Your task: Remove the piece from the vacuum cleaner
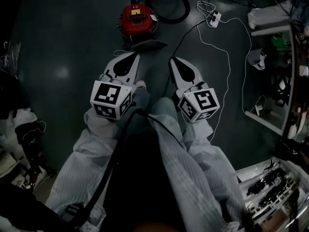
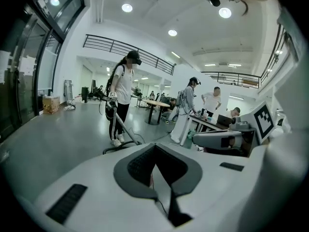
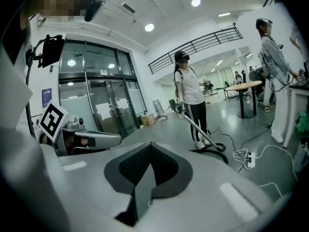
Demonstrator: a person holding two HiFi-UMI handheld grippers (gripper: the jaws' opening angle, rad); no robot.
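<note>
A red canister vacuum cleaner stands on the dark floor ahead, its black hose looped behind it. A grey floor nozzle lies just in front of it. My left gripper and right gripper are held side by side above my knees and point toward the vacuum, well short of it. In the left gripper view the left gripper has its jaws together with nothing between them. The right gripper looks the same in the right gripper view.
A white power strip and its long cable lie right of the vacuum. A shelf unit and a tray of tools stand at the right, bags at the left. Another person with a vacuum wand stands in the hall.
</note>
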